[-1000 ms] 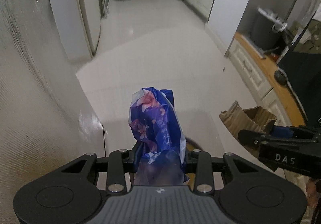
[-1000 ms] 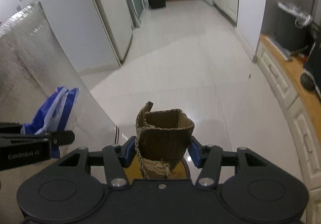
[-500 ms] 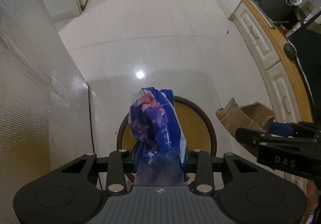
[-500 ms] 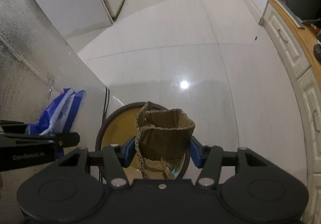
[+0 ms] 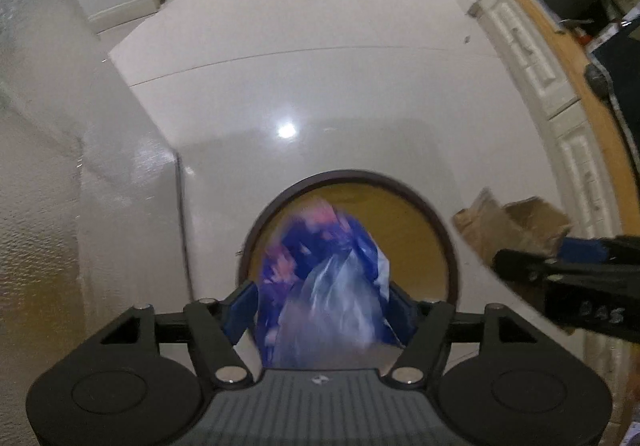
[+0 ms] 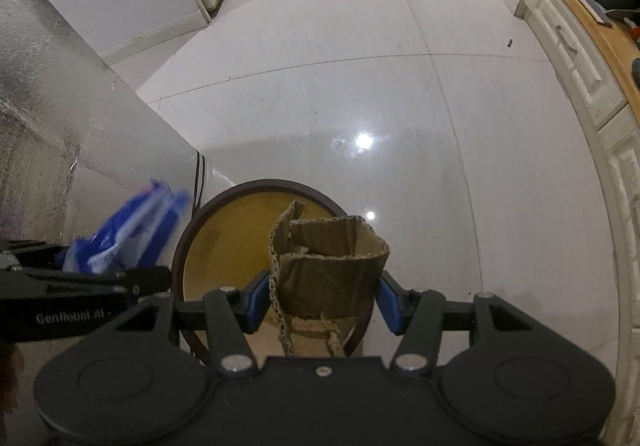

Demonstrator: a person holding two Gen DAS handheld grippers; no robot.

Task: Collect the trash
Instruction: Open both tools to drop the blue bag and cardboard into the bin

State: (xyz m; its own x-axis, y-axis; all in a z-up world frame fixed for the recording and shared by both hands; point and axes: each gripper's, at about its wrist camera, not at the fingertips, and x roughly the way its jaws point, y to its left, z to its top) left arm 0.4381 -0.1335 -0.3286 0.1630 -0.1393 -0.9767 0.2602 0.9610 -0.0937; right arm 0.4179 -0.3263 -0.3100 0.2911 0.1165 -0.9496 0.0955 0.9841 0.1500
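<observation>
Standing beside the person, I see both tongs holding trash over a round bin. The left tongs (image 5: 323,306) are partly closed on a blue flowered plastic wrapper (image 5: 320,270), which hangs above the bin (image 5: 348,176) and looks blurred. The right tongs (image 6: 322,300) are closed on a crumpled piece of cardboard (image 6: 328,258), also above the yellow inside of the bin. The step, I think, is the dropping. Next, each pair should open wide enough that its piece falls inside the dark rim. Beyond lies the white tiled floor (image 6: 360,58).
</observation>
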